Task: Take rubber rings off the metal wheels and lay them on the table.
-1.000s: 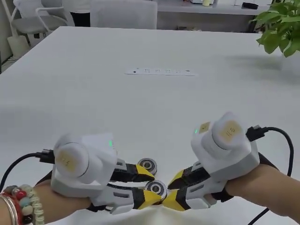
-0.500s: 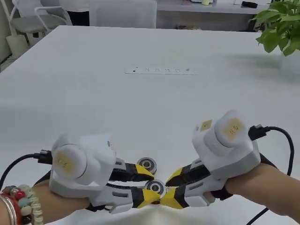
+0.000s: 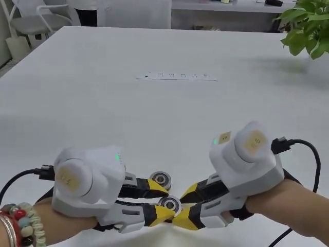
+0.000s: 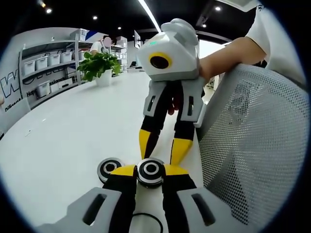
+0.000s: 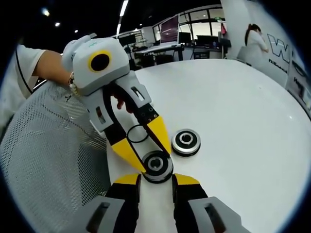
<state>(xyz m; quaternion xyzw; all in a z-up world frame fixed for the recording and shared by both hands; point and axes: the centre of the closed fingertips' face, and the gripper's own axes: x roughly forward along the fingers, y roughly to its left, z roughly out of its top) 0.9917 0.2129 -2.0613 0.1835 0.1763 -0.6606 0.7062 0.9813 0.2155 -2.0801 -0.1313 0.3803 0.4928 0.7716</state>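
A metal wheel (image 3: 170, 205) with a dark rubber ring round it sits between the yellow tips of my left gripper (image 3: 163, 201), which is shut on it near the table's front edge. My right gripper (image 3: 180, 207) faces it from the right, jaws apart, tips at the wheel's rim. In the right gripper view the wheel (image 5: 156, 166) lies just beyond my right gripper (image 5: 156, 180). A second wheel (image 3: 160, 180) lies on the table just behind. A loose black rubber ring (image 5: 137, 133) lies flat under the left gripper (image 5: 146, 153).
A white socket strip (image 3: 176, 77) is set into the white table (image 3: 154, 118) farther out. A green plant (image 3: 306, 25) stands at the far right. A mesh chair back (image 4: 252, 145) is close behind the grippers. Black cables trail from both grippers.
My right gripper has edged a little left, closer to the held wheel. The left gripper and both wheels have stayed put.
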